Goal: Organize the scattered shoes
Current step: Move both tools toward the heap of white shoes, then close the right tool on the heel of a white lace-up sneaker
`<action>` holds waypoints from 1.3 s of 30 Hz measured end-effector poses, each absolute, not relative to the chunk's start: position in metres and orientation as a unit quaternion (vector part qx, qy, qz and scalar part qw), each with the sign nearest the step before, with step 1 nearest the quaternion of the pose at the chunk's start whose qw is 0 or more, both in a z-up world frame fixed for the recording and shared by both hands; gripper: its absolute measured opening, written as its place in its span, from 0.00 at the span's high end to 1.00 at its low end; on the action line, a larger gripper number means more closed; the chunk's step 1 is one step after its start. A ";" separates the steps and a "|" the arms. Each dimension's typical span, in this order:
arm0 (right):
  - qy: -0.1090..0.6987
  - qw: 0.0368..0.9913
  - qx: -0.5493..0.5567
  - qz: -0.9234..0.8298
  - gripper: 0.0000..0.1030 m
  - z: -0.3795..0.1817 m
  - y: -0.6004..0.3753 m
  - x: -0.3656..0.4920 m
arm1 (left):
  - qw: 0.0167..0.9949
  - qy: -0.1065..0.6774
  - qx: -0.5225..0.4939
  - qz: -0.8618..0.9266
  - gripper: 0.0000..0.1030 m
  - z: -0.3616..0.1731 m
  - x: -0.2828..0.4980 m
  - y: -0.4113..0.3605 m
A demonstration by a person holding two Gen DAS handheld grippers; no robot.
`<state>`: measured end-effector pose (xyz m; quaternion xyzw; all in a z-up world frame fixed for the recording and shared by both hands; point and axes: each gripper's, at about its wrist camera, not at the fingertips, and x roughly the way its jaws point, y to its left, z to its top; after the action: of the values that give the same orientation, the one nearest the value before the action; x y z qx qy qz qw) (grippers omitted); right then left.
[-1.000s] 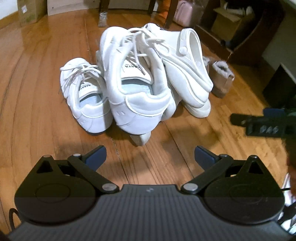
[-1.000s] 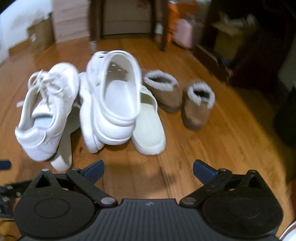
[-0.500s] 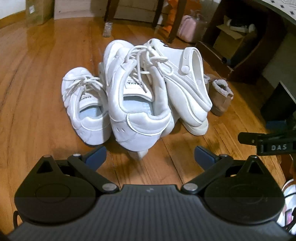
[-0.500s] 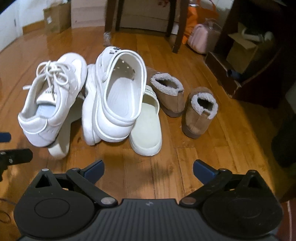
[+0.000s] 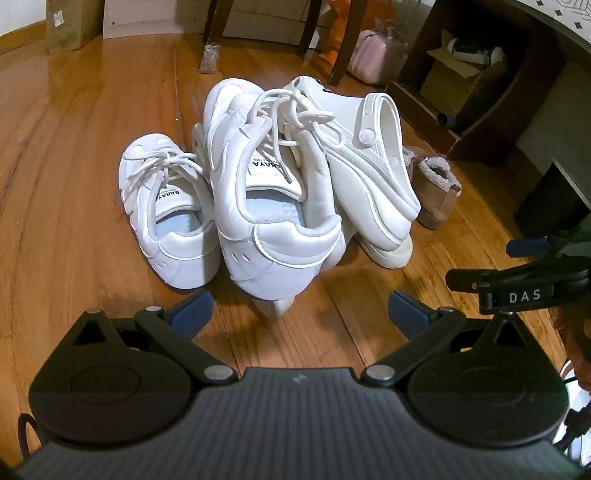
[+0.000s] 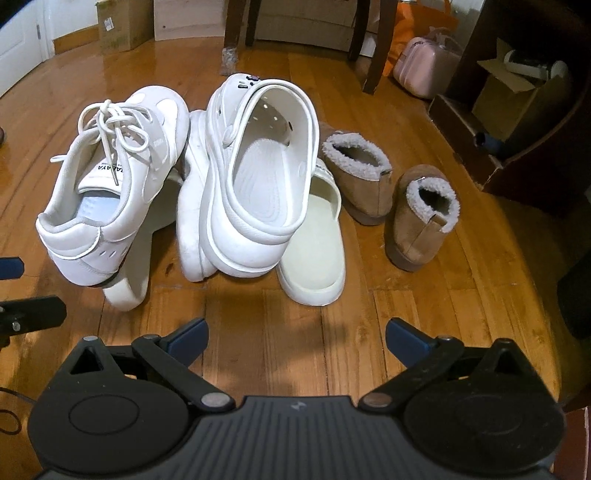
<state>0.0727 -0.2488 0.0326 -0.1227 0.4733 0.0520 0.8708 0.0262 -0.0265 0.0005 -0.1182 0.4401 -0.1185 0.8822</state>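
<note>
On the wood floor, far left of the heap, a white sneaker stands flat with its heel toward the camera. Just right of it a second sneaker is tilted up, leaning on the pile, its heel raised over a pale sole that pokes out beneath it. Touching its right side, a white clog stands on edge – strap up, opening facing right. It rests on another clog lying flat under it. Farther right two tan fleece-lined boots sit on the floor apart from the heap: the far boot is close beside the flat clog, the near boot to its right, a gap between the two.

The left claw hovers low over the floor near the tilted sneaker's heel, its blue-tipped fingers spread wide with nothing between them. The right claw hovers near the flat clog's heel, fingers likewise wide apart and holding nothing. In the left wrist view the right claw shows at the right edge – well clear of the shoes.

Beyond the heap stand dark chair legs, a cardboard box at far left, a pink bag and a dark shelf unit at far right.
</note>
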 end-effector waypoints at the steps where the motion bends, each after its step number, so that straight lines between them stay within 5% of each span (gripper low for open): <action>1: 0.473 0.871 -0.120 0.051 0.01 0.032 -0.249 0.072 | 0.881 0.443 -0.118 -0.121 0.00 -0.001 0.027 -0.027; 12: 0.487 0.866 -0.115 0.019 0.01 0.023 -0.260 0.073 | 0.867 0.463 -0.134 -0.123 0.00 -0.011 0.025 -0.030; 25: 0.371 0.919 -0.136 -0.005 0.01 0.016 -0.244 0.066 | 0.868 0.468 -0.112 -0.121 0.00 -0.009 0.023 -0.035; 39: 0.444 0.887 -0.115 0.050 0.01 -0.002 -0.218 0.054 | 0.866 0.462 -0.160 -0.103 0.00 -0.019 0.032 0.013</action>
<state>0.0541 -0.2183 -0.0019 -0.1150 0.4437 0.0503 0.8874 0.0317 0.0130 -0.0189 -0.1603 0.4622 -0.1030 0.8661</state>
